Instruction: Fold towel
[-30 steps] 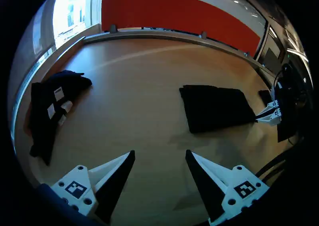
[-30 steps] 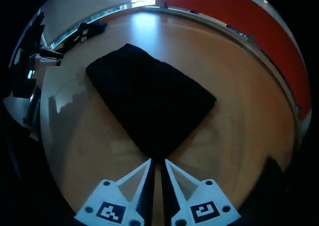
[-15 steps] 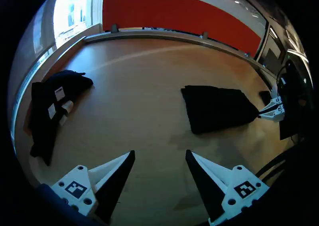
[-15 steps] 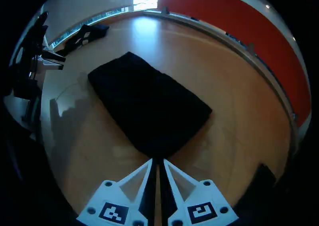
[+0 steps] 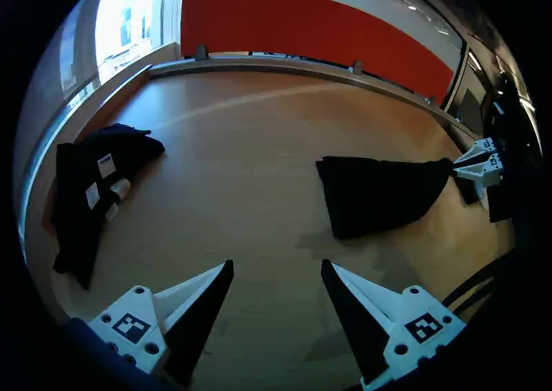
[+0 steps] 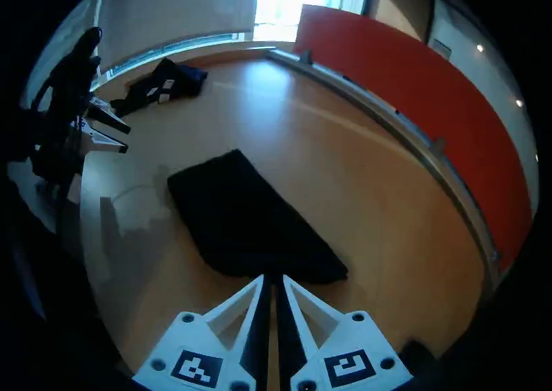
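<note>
Now | dark clothing pile (image 5: 90, 177): lying far ahead-left of the left gripper (image 5: 276, 263) | left jaws: being held wide apart, empty, above the table (image 5: 241, 136) | towel (image 5: 376, 191): lying ahead-right of those jaws, one corner being pinched between the closed fingers of the right gripper (image 6: 272, 281) | handling: judged soft, light, limp, and best taken at a free corner.

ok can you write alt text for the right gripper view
The right gripper has its fingers closed on the near edge of a black towel lying on a wooden table. Farther left, the left gripper is held open above the table, with a pile of dark cloth beyond it and a red panel along the table's far edge.
</note>
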